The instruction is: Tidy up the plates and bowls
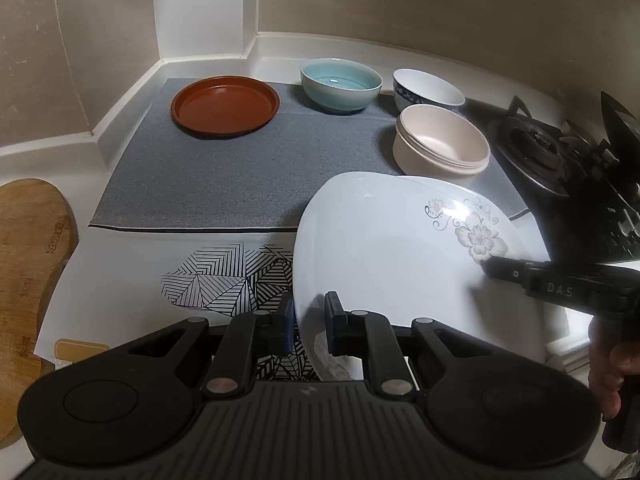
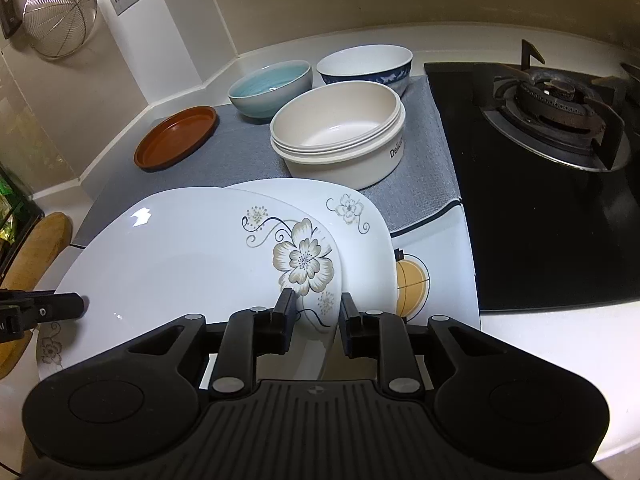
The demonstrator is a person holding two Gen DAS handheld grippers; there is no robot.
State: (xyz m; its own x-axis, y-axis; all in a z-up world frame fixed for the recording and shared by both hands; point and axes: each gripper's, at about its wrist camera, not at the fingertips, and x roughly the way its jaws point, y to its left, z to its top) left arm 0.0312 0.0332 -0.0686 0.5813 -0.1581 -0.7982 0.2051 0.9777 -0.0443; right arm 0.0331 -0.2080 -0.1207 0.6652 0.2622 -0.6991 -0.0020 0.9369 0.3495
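Note:
A white floral plate (image 1: 384, 248) is held tilted above the counter. My left gripper (image 1: 310, 312) straddles its left rim with the jaws slightly apart around the edge. My right gripper (image 2: 316, 312) straddles the plate's (image 2: 180, 256) opposite rim, jaws also a little apart; its finger shows in the left wrist view (image 1: 516, 274). A second floral plate (image 2: 360, 232) lies beneath. On the grey mat (image 1: 224, 184) stand a brown plate (image 1: 225, 105), a teal bowl (image 1: 340, 84), a blue-patterned white bowl (image 1: 428, 90) and a cream bowl (image 1: 440, 144).
A gas hob (image 2: 552, 184) lies to the right of the mat. A wooden cutting board (image 1: 28, 264) lies at the left. A patterned white sheet (image 1: 224, 276) covers the near counter. A wire strainer (image 2: 60, 20) hangs on the wall.

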